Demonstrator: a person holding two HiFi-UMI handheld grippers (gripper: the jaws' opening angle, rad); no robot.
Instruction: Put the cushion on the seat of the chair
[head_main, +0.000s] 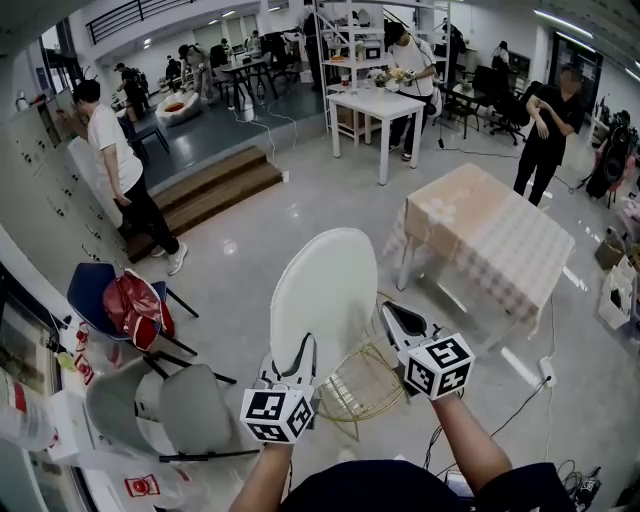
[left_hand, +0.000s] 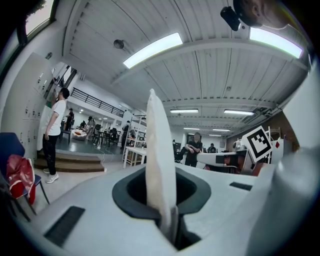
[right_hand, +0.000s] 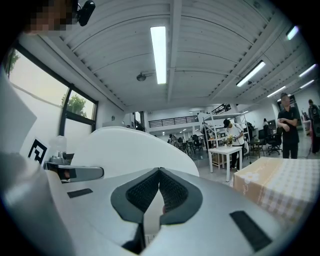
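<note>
A white round cushion (head_main: 325, 295) hangs upright in front of me, held by its lower edge from both sides. My left gripper (head_main: 302, 348) is shut on its lower left rim; in the left gripper view the cushion (left_hand: 157, 150) stands edge-on between the jaws of that gripper (left_hand: 162, 200). My right gripper (head_main: 389, 314) is shut on the right rim, and in the right gripper view the cushion (right_hand: 125, 150) spreads to the left of that gripper (right_hand: 159, 175). A gold wire chair (head_main: 362, 385) stands just below and behind the cushion, its seat partly hidden.
A table with a checked cloth (head_main: 500, 240) stands to the right. At the left are a grey chair (head_main: 165, 410) and a blue chair with a red bag (head_main: 130, 300). Steps (head_main: 215, 185), a white table (head_main: 385, 100) and several people stand farther off. Cables (head_main: 525, 395) lie at the right.
</note>
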